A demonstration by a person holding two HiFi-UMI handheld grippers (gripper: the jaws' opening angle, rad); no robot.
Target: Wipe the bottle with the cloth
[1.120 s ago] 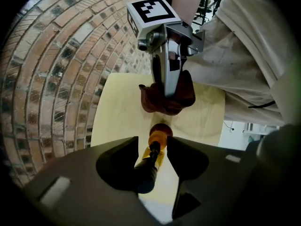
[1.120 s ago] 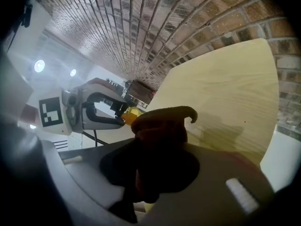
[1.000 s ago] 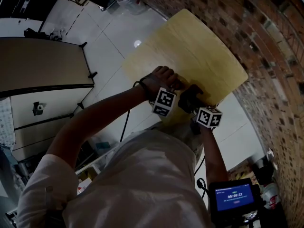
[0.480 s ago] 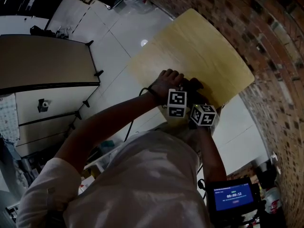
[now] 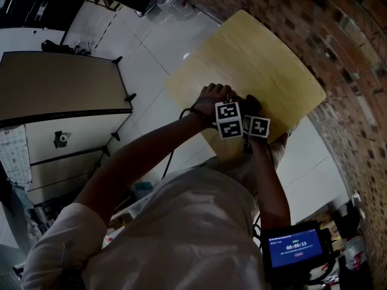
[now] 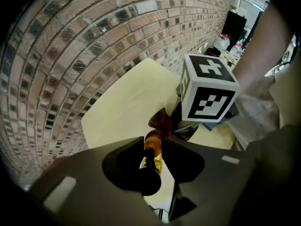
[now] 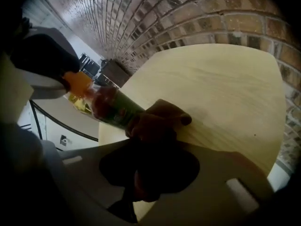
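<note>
While L tongs [image 6: 153,147] – just closing – pinch bottle [image 6: 155,161] neck, R tongs [image 7: 155,149] pinch cloth [image 7: 157,124] against its side

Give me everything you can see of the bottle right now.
The bottle has a dark cap, an orange-amber neck and a red, green and yellow label; it looks like plastic. It is tilted over the wooden table, its cap end between the jaws of the left gripper, which have just been closing on it. The brown cloth, pinched in the right gripper, presses against its lower body and hides the base.
</note>
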